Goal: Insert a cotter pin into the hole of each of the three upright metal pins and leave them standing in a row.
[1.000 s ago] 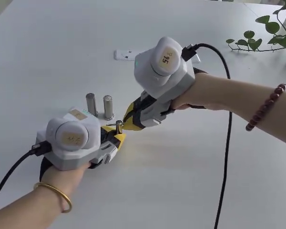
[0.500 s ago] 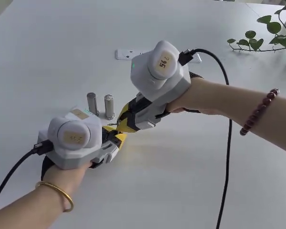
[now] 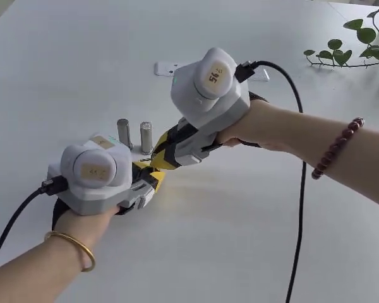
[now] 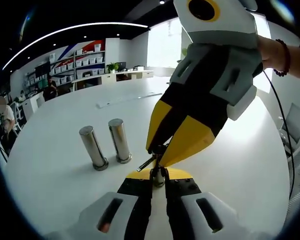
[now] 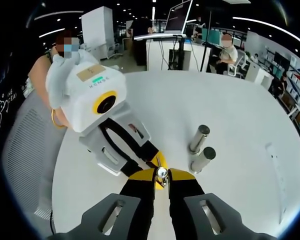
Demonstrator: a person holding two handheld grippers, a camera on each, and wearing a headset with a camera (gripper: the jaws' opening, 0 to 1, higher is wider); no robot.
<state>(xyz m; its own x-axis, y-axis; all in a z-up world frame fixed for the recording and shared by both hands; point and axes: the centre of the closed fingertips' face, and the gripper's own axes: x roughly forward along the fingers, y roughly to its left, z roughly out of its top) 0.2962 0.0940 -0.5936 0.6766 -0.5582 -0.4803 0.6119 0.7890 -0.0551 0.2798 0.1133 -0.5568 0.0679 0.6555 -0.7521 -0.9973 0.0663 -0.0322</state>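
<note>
Gripping nearest: the left gripper has its fingers almost closed on the third metal pin. The pin stands upright between the yellow pads, low over the table.
Meeting it: the right gripper slants down from the upper right with its fingers pinched together on the cotter pin. Its tips are right at the top of the third metal pin.
Cotter pin: a thin grey wire lying across the upper end of the third metal pin. I cannot tell whether it sits in the hole.
Left gripper view gives: the wire and the pin shaft from the side, under the other gripper's yellow tips.
Right gripper view gives: a small round silver end at its own fingertips, with the left gripper tip to tip against it from the upper left.
Just beyond: the first free pin and the second free pin stand upright on the table. They are side by side, close but apart, just beside the grippers' tips.
Head view adds: a black cable running from the right gripper across the table.
Farther: a flat white strip lies on the table.
Farthest: a green plant at the far right corner.
</note>
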